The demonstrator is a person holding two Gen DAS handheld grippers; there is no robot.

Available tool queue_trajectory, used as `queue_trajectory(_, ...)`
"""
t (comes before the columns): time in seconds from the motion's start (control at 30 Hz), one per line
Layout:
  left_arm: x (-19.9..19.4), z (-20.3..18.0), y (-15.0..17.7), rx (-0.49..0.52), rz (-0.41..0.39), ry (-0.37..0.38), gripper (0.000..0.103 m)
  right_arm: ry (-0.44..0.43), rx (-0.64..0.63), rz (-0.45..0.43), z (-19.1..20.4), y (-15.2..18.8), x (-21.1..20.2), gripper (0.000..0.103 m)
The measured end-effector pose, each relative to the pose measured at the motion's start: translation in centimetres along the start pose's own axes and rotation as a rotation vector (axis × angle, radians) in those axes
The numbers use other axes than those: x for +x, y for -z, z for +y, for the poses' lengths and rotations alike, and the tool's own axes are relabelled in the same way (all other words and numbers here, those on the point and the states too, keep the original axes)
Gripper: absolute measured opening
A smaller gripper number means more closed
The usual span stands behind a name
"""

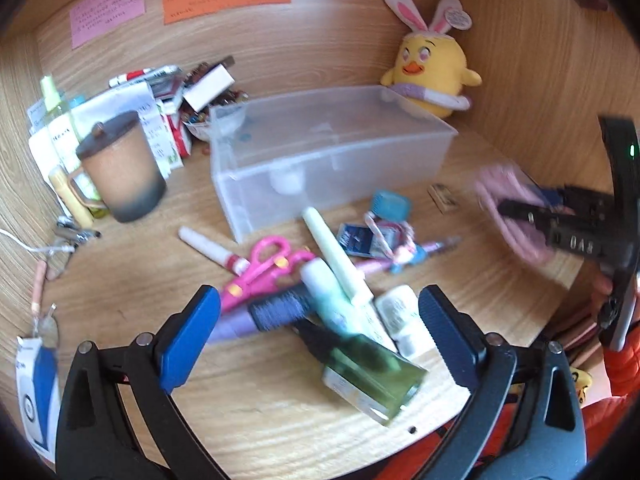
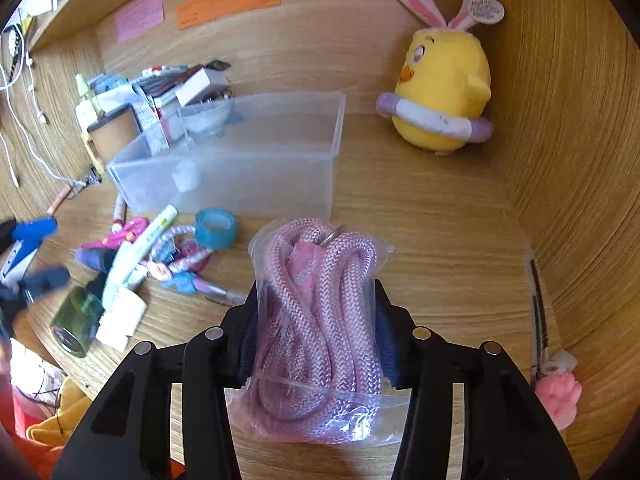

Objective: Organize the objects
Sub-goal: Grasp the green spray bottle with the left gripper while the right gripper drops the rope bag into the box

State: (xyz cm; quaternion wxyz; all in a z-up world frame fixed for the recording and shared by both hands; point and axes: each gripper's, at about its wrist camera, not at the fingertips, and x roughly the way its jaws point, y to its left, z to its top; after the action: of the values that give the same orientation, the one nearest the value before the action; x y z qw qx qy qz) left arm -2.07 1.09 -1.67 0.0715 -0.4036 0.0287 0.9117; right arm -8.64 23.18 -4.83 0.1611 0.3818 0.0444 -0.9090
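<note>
My right gripper (image 2: 316,312) is shut on a clear bag of pink rope (image 2: 320,320), held above the desk to the right of the clear plastic box (image 2: 256,176); the bag also shows blurred in the left wrist view (image 1: 516,216). My left gripper (image 1: 320,316) is open and empty, its blue pads either side of a pile: a green glass bottle (image 1: 372,376), a white tube (image 1: 336,256), pink scissors (image 1: 264,268), a purple brush (image 1: 276,310) and a small white jar (image 1: 400,312). The clear plastic box (image 1: 320,152) stands behind the pile.
A yellow chick plush (image 1: 432,68) sits in the back right corner. A brown lidded mug (image 1: 120,164) and a heap of papers, markers and boxes (image 1: 160,96) fill the back left. A blue tape roll (image 2: 216,226) lies by the box. A pink paw toy (image 2: 560,396) lies at right.
</note>
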Motion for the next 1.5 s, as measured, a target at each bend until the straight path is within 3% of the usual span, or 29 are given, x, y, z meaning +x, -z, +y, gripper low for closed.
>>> queue_trajectory(0.2,1.6,-1.4,2.2,0.015,0.051,-0.051,0.100,-0.021,0.000,-0.086,0.6,-2.5,-1.2,0.045)
queue_trajectory(0.47,1.2,1.2,4.4,-0.089,0.064,-0.036,0.100,-0.067,-0.010,-0.173,2.3,-7.7,-0.5,0.045)
queue_trajectory(0.53,1.2,1.6,4.7,-0.101,0.063,-0.039,0.092,-0.070,-0.020,-0.172,2.9,-9.1,0.4,0.045)
queue_trajectory(0.57,1.3,1.8,4.8,-0.103,0.068,-0.038,0.082,-0.072,-0.021,-0.166,3.3,-9.8,1.0,0.045)
queue_trajectory(0.7,1.6,2.4,5.2,-0.126,0.074,-0.032,0.069,-0.080,-0.022,-0.133,4.2,-12.2,3.8,0.045)
queue_trajectory(0.87,1.7,2.5,5.5,-0.097,0.072,-0.036,0.043,-0.073,-0.020,-0.066,5.1,-14.3,7.8,0.045)
queue_trajectory(1.2,0.2,3.4,4.9,-0.102,0.024,-0.015,0.041,-0.056,-0.031,0.082,5.8,-15.4,14.3,0.041)
queue_trajectory(1.33,-0.5,4.5,3.8,-0.122,-0.014,-0.027,0.041,-0.046,-0.081,0.128,6.7,-14.7,14.8,0.042)
queue_trajectory(1.5,-0.9,5.9,2.4,-0.161,-0.056,-0.051,0.041,-0.020,-0.120,0.105,6.8,-14.0,13.2,0.046)
